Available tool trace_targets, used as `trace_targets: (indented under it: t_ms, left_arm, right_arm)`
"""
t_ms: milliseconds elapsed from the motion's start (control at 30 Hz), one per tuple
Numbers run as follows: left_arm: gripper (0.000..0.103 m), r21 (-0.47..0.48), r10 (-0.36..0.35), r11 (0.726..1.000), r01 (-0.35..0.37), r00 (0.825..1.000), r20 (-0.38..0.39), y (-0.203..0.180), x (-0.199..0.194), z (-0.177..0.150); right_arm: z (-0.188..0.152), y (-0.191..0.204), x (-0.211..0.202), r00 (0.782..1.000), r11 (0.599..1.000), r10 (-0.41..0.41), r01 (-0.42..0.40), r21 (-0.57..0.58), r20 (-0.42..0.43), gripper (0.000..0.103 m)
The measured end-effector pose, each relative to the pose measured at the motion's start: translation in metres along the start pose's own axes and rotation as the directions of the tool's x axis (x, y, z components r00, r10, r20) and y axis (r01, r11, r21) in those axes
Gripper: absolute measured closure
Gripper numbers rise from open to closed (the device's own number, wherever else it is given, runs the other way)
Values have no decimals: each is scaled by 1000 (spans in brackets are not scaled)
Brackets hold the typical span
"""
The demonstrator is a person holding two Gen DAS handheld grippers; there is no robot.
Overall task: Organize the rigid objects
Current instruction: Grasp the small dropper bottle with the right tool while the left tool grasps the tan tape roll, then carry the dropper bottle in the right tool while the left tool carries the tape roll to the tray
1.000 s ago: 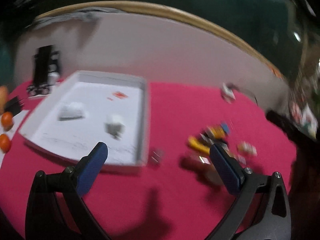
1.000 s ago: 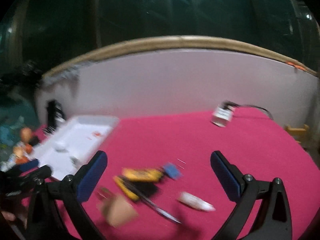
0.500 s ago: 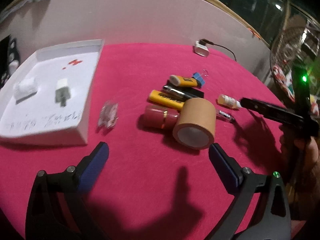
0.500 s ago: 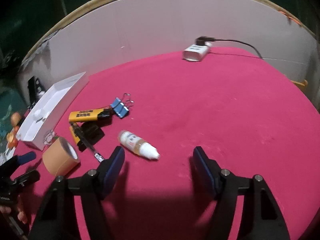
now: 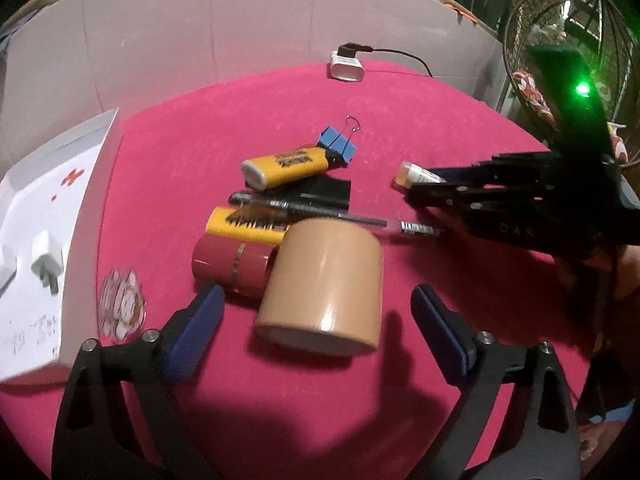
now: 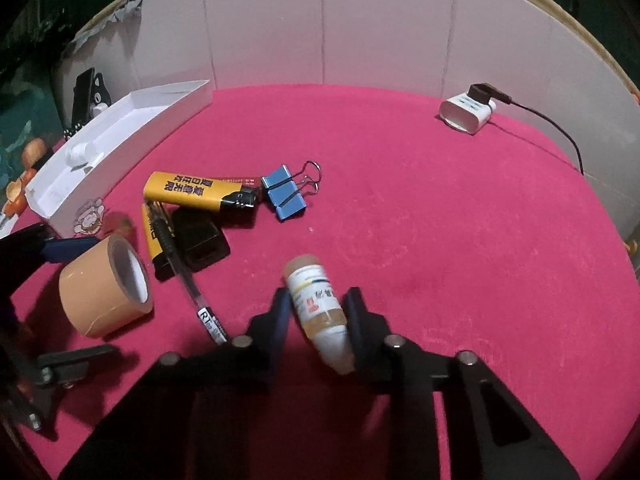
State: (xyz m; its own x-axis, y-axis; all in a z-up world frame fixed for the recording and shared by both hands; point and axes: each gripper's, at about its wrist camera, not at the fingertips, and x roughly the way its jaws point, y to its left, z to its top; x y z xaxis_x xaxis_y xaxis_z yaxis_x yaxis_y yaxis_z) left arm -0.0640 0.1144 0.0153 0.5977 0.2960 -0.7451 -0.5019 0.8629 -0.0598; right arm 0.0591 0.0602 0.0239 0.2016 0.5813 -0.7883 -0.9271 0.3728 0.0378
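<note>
While two plugs already lie in the white tray [image 5: 96,184] at left, the right gripper [image 6: 318,312], jaws just closing, pinches the small bottle [image 6: 316,304] at lower centre, the left gripper [image 5: 316,320], jaws wide and narrowing, straddles the tape roll [image 5: 324,292], and lighters, pen and clip remain on the tabletop.

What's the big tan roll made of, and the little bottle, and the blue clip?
The tan roll looks like glossy plastic packing tape: it shines, and the right wrist view shows a pale, probably cardboard core. The little bottle seems see-through plastic with a paper label. The blue clip looks like painted metal with bare wire handles.
</note>
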Motion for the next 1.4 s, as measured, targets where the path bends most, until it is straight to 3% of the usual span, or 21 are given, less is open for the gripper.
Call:
trace_targets:
  t_ms: [67, 167, 467, 733, 1000, 1400]
  left_arm:
    - [32, -3, 11, 1000, -11, 1000, -10, 1, 4, 0]
    - [51, -26, 9, 1000, -10, 1000, -15, 6, 5, 0]
    - [51, -100, -1, 995, 4, 999, 33, 12, -14, -12]
    - [51, -101, 66, 994, -53, 989, 132, 8, -51, -13]
    - [51, -151, 129, 983, -104, 977, 169, 22, -76, -12]
    - [51, -235, 168, 965, -116, 962, 215, 47, -99, -16]
  right_arm:
    - [-1, -2, 0, 1000, 1000, 9, -9, 17, 2, 84]
    - [-1, -2, 2, 1000, 1000, 11, -11, 22, 2, 84]
    - [-6, -5, -11, 998, 998, -2, -2, 59, 64, 84]
    - [-14, -1, -47, 985, 985, 67, -90, 145, 156, 84]
    - [2, 25, -79, 965, 991, 83, -107, 84, 250, 84]
    - [18, 60, -93, 946, 986, 159, -164, -8, 284, 84]
